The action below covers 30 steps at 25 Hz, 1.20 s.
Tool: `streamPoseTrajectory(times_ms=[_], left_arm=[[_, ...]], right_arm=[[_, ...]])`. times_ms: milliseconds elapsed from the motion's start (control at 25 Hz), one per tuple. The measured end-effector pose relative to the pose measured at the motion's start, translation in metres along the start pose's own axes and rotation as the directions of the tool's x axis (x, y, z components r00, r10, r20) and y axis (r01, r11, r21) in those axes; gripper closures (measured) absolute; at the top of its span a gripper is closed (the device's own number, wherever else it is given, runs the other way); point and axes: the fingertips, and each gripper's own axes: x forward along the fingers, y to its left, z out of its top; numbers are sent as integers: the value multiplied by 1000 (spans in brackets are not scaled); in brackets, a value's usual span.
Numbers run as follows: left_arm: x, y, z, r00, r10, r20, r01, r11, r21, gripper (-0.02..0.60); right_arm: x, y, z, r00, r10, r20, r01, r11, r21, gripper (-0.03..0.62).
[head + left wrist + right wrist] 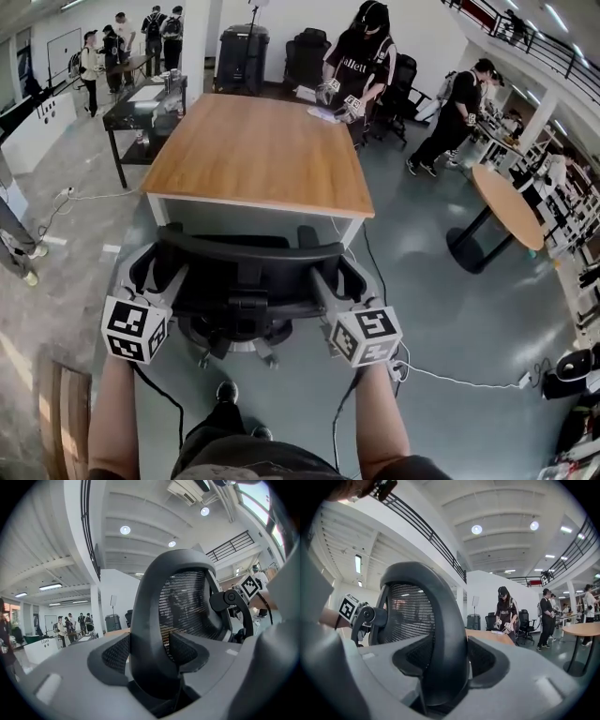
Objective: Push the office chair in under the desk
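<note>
A black mesh office chair [246, 277] stands just in front of the wooden desk [258, 150], its backrest toward me and its seat partly under the desk's near edge. My left gripper [161, 274] is shut on the left side of the backrest frame [149, 620]. My right gripper [330, 281] is shut on the right side of that frame [446, 620]. In both gripper views the curved black frame fills the gap between the pads, with the mesh rising behind it. The chair's wheeled base [230, 345] shows below the seat.
A person [362, 58] with grippers works at the desk's far end. A round table [506, 202] stands at right and a black table [141, 101] at far left, with several people around both. A white cable [459, 381] lies on the floor at right.
</note>
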Motion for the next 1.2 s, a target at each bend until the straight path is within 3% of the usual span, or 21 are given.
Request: streamPoseTrajectory(times_ms=[400, 680, 1200], left_arm=[[68, 42, -4, 999, -46, 13, 46, 999, 3, 296], [112, 68, -1, 998, -60, 17, 60, 998, -2, 304], [186, 94, 9, 999, -43, 12, 44, 999, -14, 307]], right_arm=[[65, -20, 1, 997, -73, 3, 73, 997, 6, 376], [104, -41, 4, 986, -169, 5, 168, 982, 87, 401], [178, -89, 14, 987, -157, 29, 153, 982, 114, 407]])
